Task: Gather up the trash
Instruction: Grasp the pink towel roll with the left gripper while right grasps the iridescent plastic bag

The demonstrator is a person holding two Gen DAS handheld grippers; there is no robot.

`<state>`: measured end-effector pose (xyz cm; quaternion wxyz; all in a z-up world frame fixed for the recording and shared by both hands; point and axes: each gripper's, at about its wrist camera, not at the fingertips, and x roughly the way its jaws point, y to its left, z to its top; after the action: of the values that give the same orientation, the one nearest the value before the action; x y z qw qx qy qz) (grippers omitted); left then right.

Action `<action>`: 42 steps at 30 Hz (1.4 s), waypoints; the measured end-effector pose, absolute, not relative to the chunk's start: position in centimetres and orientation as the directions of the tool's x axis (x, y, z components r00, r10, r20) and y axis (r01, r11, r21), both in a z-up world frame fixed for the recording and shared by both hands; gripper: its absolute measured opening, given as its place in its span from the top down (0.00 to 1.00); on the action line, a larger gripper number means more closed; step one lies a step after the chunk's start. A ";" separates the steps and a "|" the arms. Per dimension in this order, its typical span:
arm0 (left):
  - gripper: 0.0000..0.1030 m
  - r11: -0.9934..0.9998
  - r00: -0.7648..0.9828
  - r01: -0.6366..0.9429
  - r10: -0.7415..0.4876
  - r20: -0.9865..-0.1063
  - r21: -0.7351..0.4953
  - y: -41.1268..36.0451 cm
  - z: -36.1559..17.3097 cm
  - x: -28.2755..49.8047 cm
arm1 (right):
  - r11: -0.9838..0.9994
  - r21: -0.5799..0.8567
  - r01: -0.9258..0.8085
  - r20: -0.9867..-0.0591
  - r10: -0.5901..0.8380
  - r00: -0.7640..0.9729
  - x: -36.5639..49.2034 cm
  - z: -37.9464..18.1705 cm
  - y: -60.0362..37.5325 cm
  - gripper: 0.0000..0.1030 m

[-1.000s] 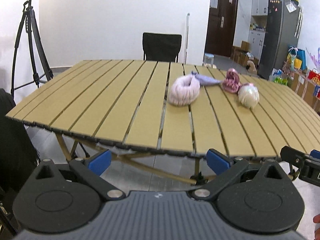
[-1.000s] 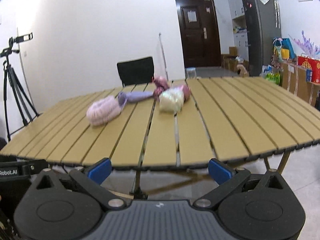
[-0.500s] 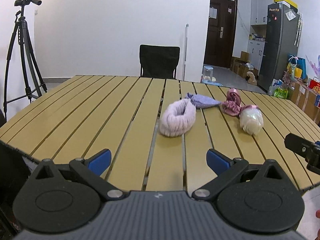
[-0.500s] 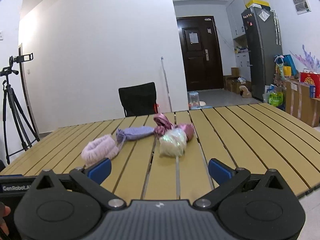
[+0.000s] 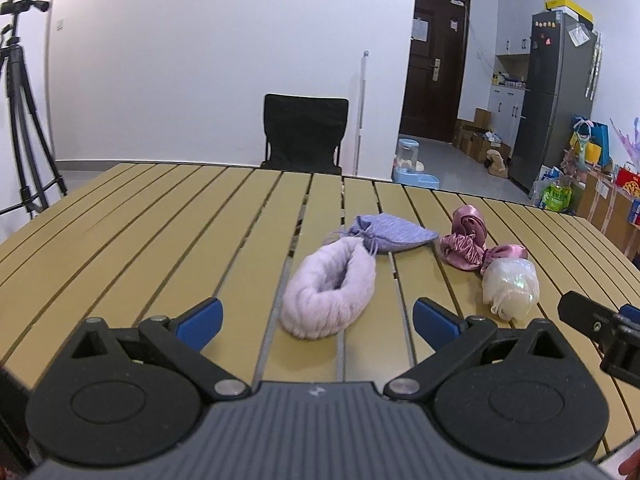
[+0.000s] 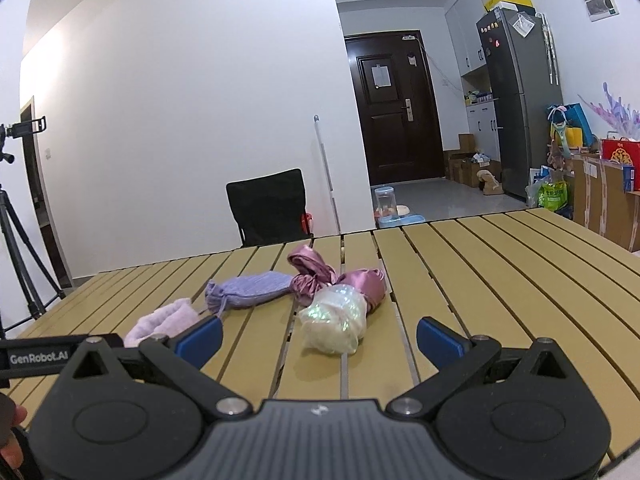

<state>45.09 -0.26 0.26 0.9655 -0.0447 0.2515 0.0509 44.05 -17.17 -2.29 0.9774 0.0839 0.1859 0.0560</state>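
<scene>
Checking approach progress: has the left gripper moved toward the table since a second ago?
Yes. The left gripper has advanced over the slatted table; its near edge has dropped from view and the fluffy pink scrunchie now sits just ahead.

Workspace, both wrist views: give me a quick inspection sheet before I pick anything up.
Surface: slatted table, gaps between slats.
Job's things: fluffy pouch, lilac pouch, satin pouch and iridescent bag, clustered mid-table; the satin pouch touches the iridescent bag.
Clutter: nothing seen on the table beyond these.
Grippers: left tongs open, empty, facing the fluffy pouch; right tongs open, empty, facing the iridescent bag.
Cables: nothing seen.
Surroundings: chair behind the table, tripod at left, fridge and door at right.
</scene>
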 end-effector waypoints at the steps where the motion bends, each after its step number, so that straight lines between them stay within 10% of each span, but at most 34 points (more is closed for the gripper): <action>1: 0.00 0.992 0.867 -0.116 0.072 -0.494 -0.059 -0.4 0.1 45.7 | 0.980 0.184 -0.077 -0.357 0.140 0.924 44.5 -2.4 -17.1 0.00; 18: 0.02 0.993 0.832 -0.117 0.095 -0.546 -0.006 -0.9 -3.0 52.9 | 0.987 0.158 -0.042 -0.409 0.104 0.907 50.6 -4.0 -17.5 0.00; 28: 0.66 0.995 0.821 -0.101 0.076 -0.567 -0.013 -0.7 -3.8 54.0 | 0.986 0.165 -0.030 -0.432 0.099 0.896 51.9 -4.8 -17.4 0.00; 42: 0.68 0.989 0.870 -0.123 0.064 -0.489 -0.089 2.5 -0.4 51.3 | 0.979 0.203 0.001 -0.472 0.097 0.876 53.7 -5.2 -16.1 0.00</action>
<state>51.25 2.46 -0.43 0.9652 -0.0584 0.2502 0.0483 53.73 -16.11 -5.23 0.9634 0.0992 0.2476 0.0250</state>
